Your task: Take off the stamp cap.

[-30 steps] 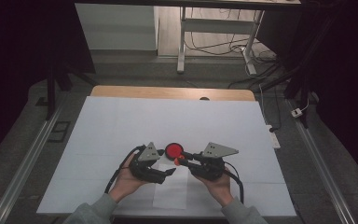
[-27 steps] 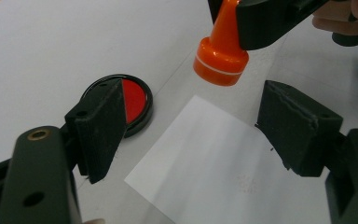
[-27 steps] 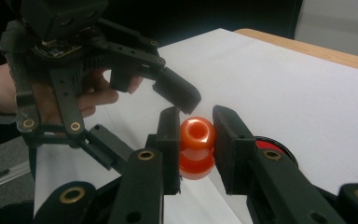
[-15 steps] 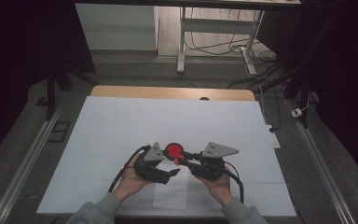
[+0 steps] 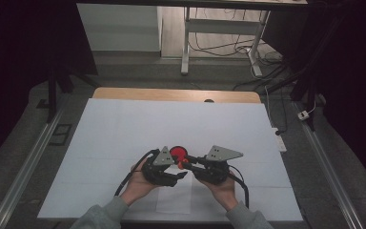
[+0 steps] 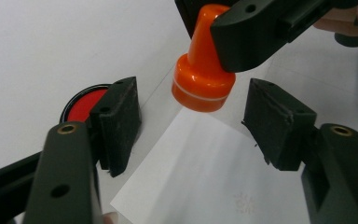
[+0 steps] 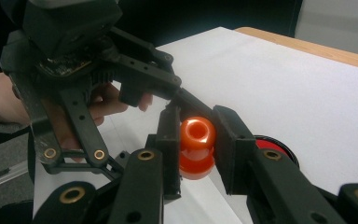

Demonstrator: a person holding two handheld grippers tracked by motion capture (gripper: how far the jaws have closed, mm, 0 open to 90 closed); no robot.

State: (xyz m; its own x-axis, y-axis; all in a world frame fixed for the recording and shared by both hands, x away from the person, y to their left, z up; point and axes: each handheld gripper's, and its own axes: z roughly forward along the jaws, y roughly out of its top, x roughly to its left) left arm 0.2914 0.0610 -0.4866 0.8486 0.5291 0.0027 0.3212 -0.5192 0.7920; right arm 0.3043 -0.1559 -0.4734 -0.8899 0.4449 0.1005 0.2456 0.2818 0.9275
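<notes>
High view shows our right tongs [image 5: 187,161] clamped on the knob of a glossy orange plastic stamp [image 5: 181,164], held above a small sheet of white paper [image 5: 174,200] on the white-covered worktop [image 5: 124,124]; beside it sits a round red ink pad in a black rim [image 5: 177,151]. Our left tongs [image 6: 193,119] stand half open, their jaws having just been closing, with nothing pressed between the matte black pads [image 6: 119,121]; the stamp's flared base hangs just beyond them. To do this well, we judge the stamp should come down square and flat on the paper; the left tongs could pin the thin sheet so it does not slide. A faint mark [image 6: 244,204] already shows on the paper.
</notes>
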